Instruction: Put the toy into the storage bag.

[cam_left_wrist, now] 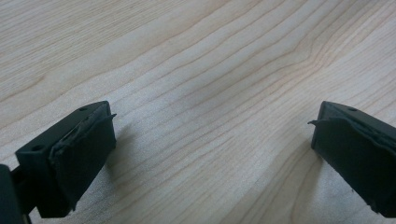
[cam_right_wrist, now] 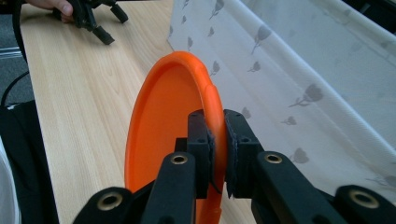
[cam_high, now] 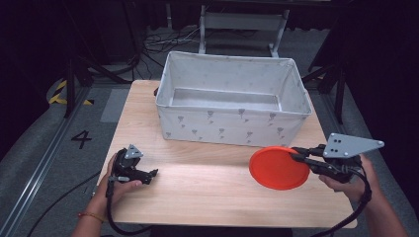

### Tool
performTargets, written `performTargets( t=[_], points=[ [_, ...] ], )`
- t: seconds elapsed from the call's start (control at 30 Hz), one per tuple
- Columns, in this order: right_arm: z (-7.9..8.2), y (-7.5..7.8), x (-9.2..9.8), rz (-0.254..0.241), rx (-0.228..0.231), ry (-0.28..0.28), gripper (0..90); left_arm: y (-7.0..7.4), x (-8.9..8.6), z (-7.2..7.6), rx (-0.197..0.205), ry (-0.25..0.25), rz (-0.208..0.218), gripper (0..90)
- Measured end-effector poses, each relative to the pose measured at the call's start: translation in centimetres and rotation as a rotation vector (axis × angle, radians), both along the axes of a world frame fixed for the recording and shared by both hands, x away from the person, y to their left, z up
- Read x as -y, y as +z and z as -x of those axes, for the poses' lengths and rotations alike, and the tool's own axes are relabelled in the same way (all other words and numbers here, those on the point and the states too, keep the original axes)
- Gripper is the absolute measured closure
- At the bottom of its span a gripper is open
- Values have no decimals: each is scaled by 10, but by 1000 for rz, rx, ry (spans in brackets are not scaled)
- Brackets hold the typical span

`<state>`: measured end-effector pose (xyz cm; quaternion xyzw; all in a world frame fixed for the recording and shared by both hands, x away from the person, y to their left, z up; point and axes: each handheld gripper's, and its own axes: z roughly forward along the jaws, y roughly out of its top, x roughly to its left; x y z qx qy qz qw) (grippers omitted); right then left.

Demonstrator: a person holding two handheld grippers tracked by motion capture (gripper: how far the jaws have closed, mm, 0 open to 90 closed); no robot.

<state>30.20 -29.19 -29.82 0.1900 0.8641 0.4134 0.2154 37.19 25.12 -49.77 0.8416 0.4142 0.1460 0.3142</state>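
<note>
An orange round plate [cam_high: 277, 168] hangs above the wooden table [cam_high: 197, 182] at the right, in front of the white fabric bin [cam_high: 232, 101]. My right gripper [cam_high: 299, 157] is shut on its right rim. In the right gripper view the plate [cam_right_wrist: 163, 130] stands on edge, its rim pinched between the two black pads [cam_right_wrist: 201, 140], with the bin's wall [cam_right_wrist: 299, 84] close on the right. My left gripper [cam_high: 150, 174] rests low on the table at the front left. Its jaws stand wide apart over bare wood [cam_left_wrist: 210, 116], with nothing between them.
The bin, printed with small grey tulips, stands open-topped on the far half of the table. Beyond it are metal frame legs [cam_high: 242, 29] and cables on the floor. A floor mark "4" [cam_high: 81, 139] lies left of the table. Bare wood lies between the two grippers.
</note>
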Motion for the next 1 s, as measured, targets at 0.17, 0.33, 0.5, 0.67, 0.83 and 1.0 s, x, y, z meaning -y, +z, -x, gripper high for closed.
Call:
performTargets(
  t=[0.17,0.33,0.5,0.67,0.83,1.0],
  points=[
    [0,14,7,-9,13,-11,821,0,0,0,-1,0,0,1],
    [-2,31,12,-11,27,-19,822,0,0,0,0,0,0,1],
    [-7,48,12,7,34,-10,821,0,0,0,0,0,0,1],
    [-13,62,10,27,40,3,821,0,0,0,0,1,1,1],
    [-24,75,12,37,38,-2,821,0,0,0,0,1,1,1],
    [-32,86,13,50,39,-10,821,0,0,0,0,1,1,1]
  ],
)
